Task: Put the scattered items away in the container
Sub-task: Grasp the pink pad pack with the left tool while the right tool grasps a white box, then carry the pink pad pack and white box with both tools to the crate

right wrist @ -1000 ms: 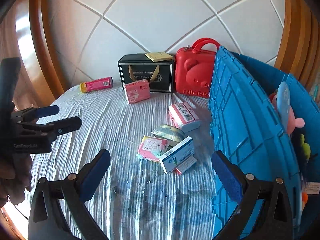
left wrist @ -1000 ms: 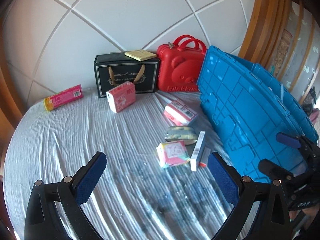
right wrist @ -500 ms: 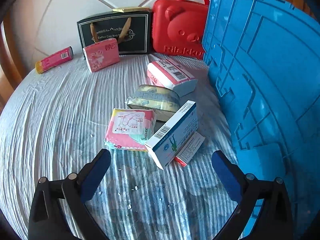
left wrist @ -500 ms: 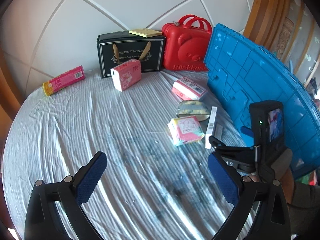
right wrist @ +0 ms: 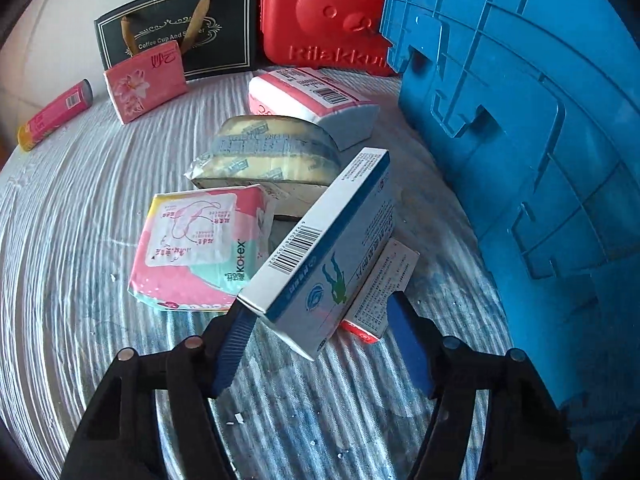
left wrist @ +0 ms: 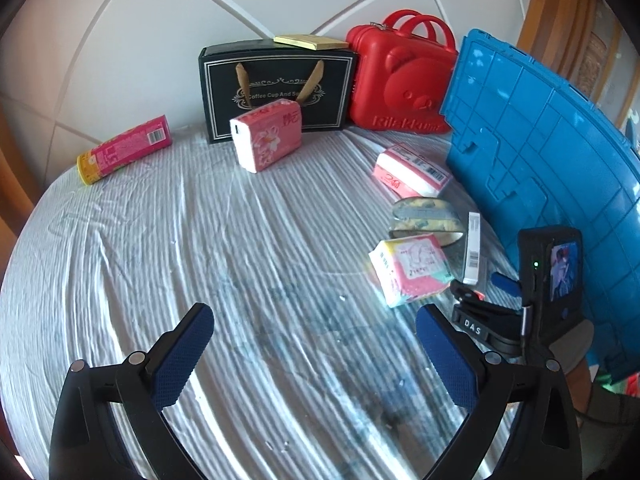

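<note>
Near the right side of the bed [right wrist: 60, 240], right tongs [right wrist: 320, 344] lowered around a blue-and-white medicine box [right wrist: 328, 248]. Left pad against the box's near left edge, right pad against a flat red-and-white carton [right wrist: 380, 288] tucked along the box's right side. Partly closed, but cannot tell whether clamped firmly. Box tilted, its barcoded face turned up and to the left, its far end leaning on a wrapped yellow-and-blue sponge pack [right wrist: 268, 156].

Just left of the box, touching it: a pink and mint Kotex pad pack [right wrist: 196, 248], flat on the sheet. Farther back, a pink-and-white tissue pack [right wrist: 308, 100] with a barcode on top. Farther left, a pink floral tissue pack [right wrist: 146, 80], propped against a black gift bag [right wrist: 180, 28]. Well off to the far left, a pink tube [right wrist: 56, 114] on its side.

Along the right, a blue plastic crate [right wrist: 520, 120], its ribbed wall rising close beside the box. Behind, against the padded wall, a red Rilakkuma case [right wrist: 320, 12] next to the gift bag, with a thin yellow box [left wrist: 310, 41] on the bag's top.

Nearer and to the left, left tongs [left wrist: 316, 344] spread wide, gripping nothing, above bare sheet.
</note>
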### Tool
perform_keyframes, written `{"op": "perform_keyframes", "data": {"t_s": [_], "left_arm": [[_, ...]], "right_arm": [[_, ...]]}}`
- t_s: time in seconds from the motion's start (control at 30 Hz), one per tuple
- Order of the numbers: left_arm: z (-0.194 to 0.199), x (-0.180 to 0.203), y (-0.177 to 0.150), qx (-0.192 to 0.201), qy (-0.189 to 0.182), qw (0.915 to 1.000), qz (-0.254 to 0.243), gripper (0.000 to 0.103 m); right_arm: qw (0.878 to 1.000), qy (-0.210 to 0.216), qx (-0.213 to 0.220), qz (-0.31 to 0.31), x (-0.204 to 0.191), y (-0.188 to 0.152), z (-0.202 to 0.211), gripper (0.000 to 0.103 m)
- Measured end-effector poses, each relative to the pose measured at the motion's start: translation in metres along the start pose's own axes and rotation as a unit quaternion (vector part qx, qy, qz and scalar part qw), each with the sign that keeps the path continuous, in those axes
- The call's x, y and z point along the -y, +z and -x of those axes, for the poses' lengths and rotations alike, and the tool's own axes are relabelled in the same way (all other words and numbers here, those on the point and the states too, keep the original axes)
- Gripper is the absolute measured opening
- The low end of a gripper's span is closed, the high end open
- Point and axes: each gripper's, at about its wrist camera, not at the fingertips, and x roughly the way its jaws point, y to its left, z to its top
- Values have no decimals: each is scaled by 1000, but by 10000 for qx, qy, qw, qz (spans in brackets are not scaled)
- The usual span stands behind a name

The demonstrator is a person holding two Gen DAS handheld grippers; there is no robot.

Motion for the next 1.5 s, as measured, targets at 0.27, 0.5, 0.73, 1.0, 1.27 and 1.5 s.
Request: {"op": "perform_keyframes", "data": {"t_s": [0.27,0.5,0.73,1.0,1.27,1.5], "left_arm": [[-29,19,4,-115,-103,9996,-229,102],[-69,47,11,-284,-328,9981,-437,102],[-116,86,19,-571,-599,9964,-184,102],[-168,121,24,-820,-131,9965,-50,102],[-189,121,20,-1010,224,9942,292,91],[-172,123,18,-918,295,9950,277,79]], "right_arm": [[9993,238,32,-278,25,-5,8,20],[9981,522,71,-317,41,-17,35,16],[9971,737,-65,-196,50,-57,62,16],[9954,927,-201,-132,67,-98,80,16],[9925,1191,-233,-142,79,-104,85,16],[9912,1313,-157,-112,86,-98,91,16]]}}
